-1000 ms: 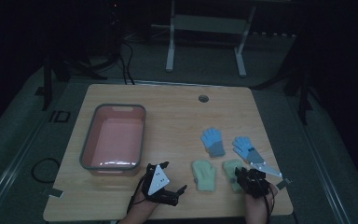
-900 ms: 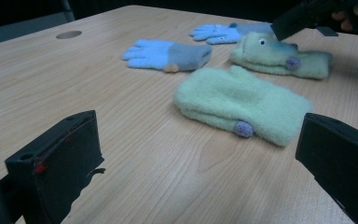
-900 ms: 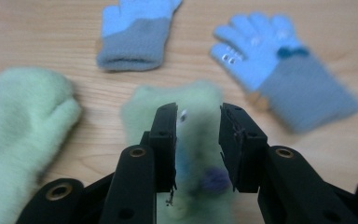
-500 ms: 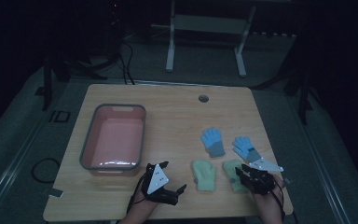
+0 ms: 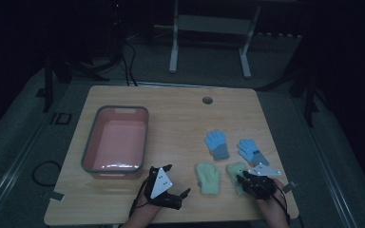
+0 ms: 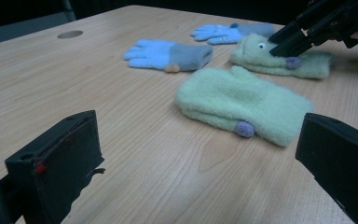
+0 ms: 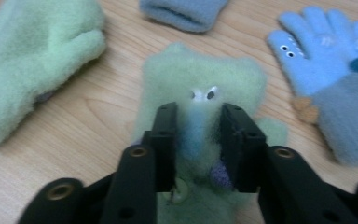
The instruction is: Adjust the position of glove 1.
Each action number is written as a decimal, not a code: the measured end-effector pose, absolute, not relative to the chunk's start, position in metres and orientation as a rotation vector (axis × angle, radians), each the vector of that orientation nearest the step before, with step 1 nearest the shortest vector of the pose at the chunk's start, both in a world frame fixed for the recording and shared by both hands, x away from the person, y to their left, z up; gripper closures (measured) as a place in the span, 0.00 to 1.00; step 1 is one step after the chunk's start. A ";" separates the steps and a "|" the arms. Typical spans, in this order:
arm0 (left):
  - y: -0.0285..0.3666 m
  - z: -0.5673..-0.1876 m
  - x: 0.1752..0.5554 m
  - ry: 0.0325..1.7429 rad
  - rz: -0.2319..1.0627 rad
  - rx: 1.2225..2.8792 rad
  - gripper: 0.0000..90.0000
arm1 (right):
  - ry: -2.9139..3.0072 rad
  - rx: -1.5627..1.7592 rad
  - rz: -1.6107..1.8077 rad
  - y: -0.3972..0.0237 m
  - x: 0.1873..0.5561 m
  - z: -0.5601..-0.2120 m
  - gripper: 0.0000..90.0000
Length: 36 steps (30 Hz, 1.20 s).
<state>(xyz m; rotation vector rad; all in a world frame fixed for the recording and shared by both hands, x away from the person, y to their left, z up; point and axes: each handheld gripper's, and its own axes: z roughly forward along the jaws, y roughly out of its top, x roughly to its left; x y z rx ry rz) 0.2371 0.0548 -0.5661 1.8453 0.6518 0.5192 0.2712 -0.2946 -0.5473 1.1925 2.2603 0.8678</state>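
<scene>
We have the right tool (image 7: pixel 196 122) pinching a fold of the green mitten (image 7: pixel 205 79) lying on the desk (image 5: pixel 180 118); left tool (image 6: pixel 200 154) open, idle. Next: lift toward the pink bin (image 5: pixel 89 156), we judge.

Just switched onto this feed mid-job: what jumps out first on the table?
The right gripper is pinching a fold of the green mitten with googly eyes at the table's near right edge. A second green mitten lies just left of it, two blue gloves lie behind, and an empty pink tub sits far left.

dim room, grey floor (image 5: pixel 24 142), white stand (image 5: pixel 209 28) behind wooden table (image 5: pixel 180 104).
</scene>
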 end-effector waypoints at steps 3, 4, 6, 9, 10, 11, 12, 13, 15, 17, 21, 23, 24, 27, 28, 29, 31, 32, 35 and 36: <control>0.055 -0.566 0.237 0.652 0.518 1.846 0.00 | 2.274 1.201 0.879 -0.295 0.272 -0.547 0.90; 0.055 -0.566 0.237 0.652 0.519 1.846 0.00 | 2.274 1.200 0.871 -0.295 0.272 -0.547 0.92; 0.055 -0.566 0.237 0.654 0.517 1.845 0.00 | 2.258 1.225 0.859 -0.292 0.272 -0.547 0.94; 0.055 -0.566 0.237 0.656 0.517 1.845 0.00 | 2.211 1.272 0.857 -0.289 0.270 -0.543 0.95; 0.055 -0.566 0.237 0.656 0.518 1.845 0.00 | 2.201 1.289 0.866 -0.289 0.269 -0.541 0.95; 0.055 -0.566 0.237 0.656 0.520 1.846 0.00 | 2.187 1.299 0.867 -0.287 0.268 -0.538 0.95; 0.055 -0.566 0.237 0.654 0.522 1.846 0.00 | 2.169 1.303 0.871 -0.284 0.267 -0.533 0.95; 0.054 -0.566 0.237 0.654 0.522 1.846 0.00 | 2.154 1.307 0.875 -0.282 0.265 -0.528 0.95; 0.054 -0.566 0.237 0.655 0.522 1.846 0.00 | 2.117 1.327 0.909 -0.278 0.263 -0.517 0.95; 0.054 -0.566 0.237 0.654 0.522 1.847 0.00 | 2.086 1.330 0.934 -0.272 0.261 -0.505 0.95; 0.054 -0.566 0.237 0.651 0.524 1.848 0.00 | 2.056 1.328 0.969 -0.256 0.258 -0.486 0.95; 0.054 -0.566 0.237 0.651 0.525 1.848 0.00 | 2.049 1.335 0.987 -0.253 0.258 -0.482 0.95; 0.054 -0.566 0.237 0.651 0.525 1.848 0.00 | 2.037 1.336 1.007 -0.249 0.258 -0.479 0.95; 0.054 -0.566 0.237 0.650 0.525 1.848 0.00 | 2.039 1.342 1.052 -0.232 0.255 -0.472 0.95; 0.054 -0.566 0.237 0.649 0.525 1.848 0.00 | 2.042 1.347 1.059 -0.228 0.254 -0.471 0.95; 0.054 -0.566 0.236 0.648 0.526 1.849 0.00 | 2.041 1.351 1.070 -0.224 0.253 -0.472 0.95; 0.054 -0.566 0.236 0.647 0.527 1.850 0.00 | 2.048 1.369 1.075 -0.216 0.253 -0.475 0.95; 0.054 -0.566 0.236 0.646 0.527 1.849 0.00 | 2.049 1.372 1.071 -0.212 0.253 -0.477 0.95; 0.054 -0.566 0.236 0.647 0.527 1.850 0.00 | 2.063 1.392 1.087 -0.201 0.252 -0.482 0.95; 0.054 -0.566 0.236 0.647 0.526 1.850 0.00 | 2.070 1.392 1.086 -0.198 0.252 -0.484 0.95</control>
